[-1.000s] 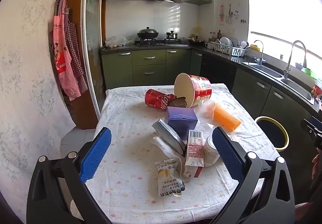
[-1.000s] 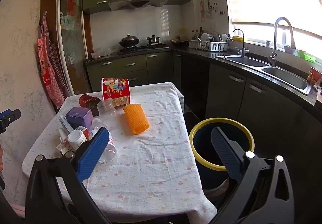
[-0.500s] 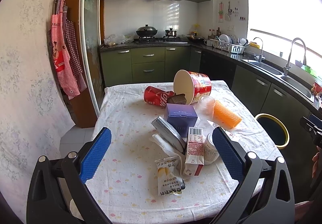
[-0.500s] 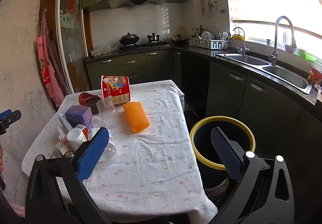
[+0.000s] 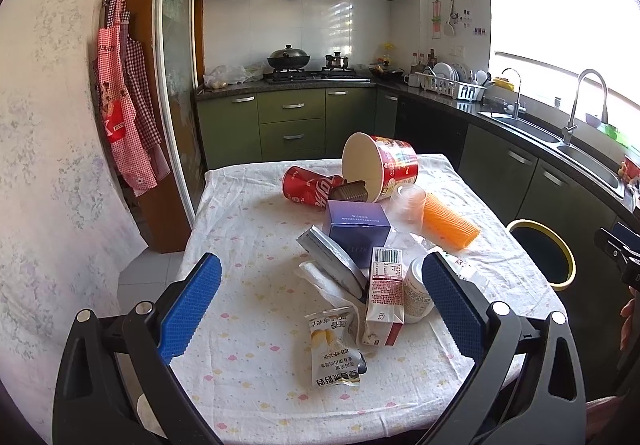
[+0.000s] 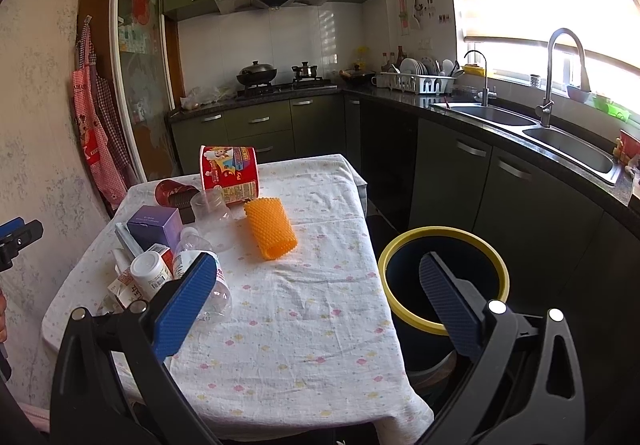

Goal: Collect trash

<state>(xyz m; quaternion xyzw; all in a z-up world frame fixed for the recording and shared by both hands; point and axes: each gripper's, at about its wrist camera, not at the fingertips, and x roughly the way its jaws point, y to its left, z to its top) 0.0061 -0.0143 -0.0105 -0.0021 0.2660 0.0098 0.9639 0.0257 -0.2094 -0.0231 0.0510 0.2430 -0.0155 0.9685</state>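
Trash lies piled on the clothed table (image 5: pixel 248 229): a snack packet (image 5: pixel 334 345), a red-white carton (image 5: pixel 384 297), a white pill bottle (image 5: pixel 416 293), a purple box (image 5: pixel 357 225), a red cola can (image 5: pixel 308 187), a red paper bucket (image 5: pixel 380 167) and an orange cup (image 5: pixel 448 220). The yellow-rimmed bin (image 6: pixel 442 277) stands on the floor right of the table. My left gripper (image 5: pixel 320 305) is open and empty, above the table's near edge before the packet. My right gripper (image 6: pixel 316 297) is open and empty, over the table's right side by the bin.
Green kitchen cabinets (image 5: pixel 292 125) and a stove stand behind the table. A counter with a sink (image 6: pixel 560 141) runs along the right wall. Aprons (image 5: pixel 124 125) hang on the left wall. A clear plastic bottle (image 6: pixel 204 273) lies by the pile.
Both grippers have drifted slightly, so the table sits a little farther and lower in view. Nothing on the table has moved and both stay open.
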